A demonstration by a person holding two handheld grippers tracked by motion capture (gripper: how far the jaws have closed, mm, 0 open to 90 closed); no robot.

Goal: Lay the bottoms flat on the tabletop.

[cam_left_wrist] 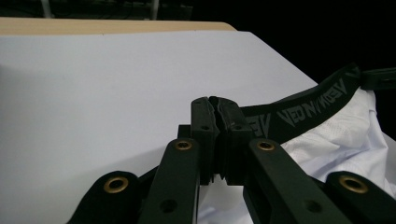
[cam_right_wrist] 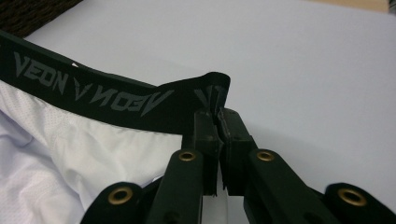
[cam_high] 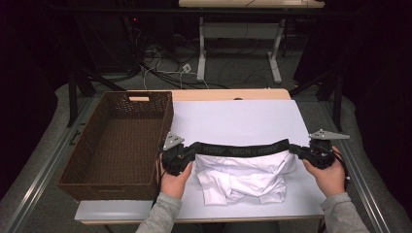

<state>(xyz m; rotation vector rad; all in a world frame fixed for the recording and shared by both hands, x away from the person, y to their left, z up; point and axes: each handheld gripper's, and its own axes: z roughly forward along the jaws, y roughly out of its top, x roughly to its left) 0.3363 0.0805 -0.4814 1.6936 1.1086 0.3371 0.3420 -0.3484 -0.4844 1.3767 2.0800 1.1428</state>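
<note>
We hold the black waistband (cam_high: 241,149) of the white shorts (cam_high: 243,179) stretched between both tools above the table (cam_high: 233,116). The left gripper (cam_high: 190,154) pinches one end. The right gripper (cam_high: 297,151) pinches the other.

Left tongs (cam_left_wrist: 215,108) clamped tight on black waistband (cam_left_wrist: 308,105) of white shorts (cam_left_wrist: 348,140), stretched right above white tabletop (cam_left_wrist: 116,93).

The waistband (cam_high: 241,149) is black with grey lettering, and the garment's cloth (cam_high: 243,182) below it is plain white with a fine mesh texture. Both grippers, the left gripper (cam_high: 188,156) and the right gripper (cam_high: 297,151), are black with brass-coloured rivets. The basket (cam_high: 87,160) is dark brown wicker, and the table cover (cam_high: 243,119) is pale lavender-white.
</note>
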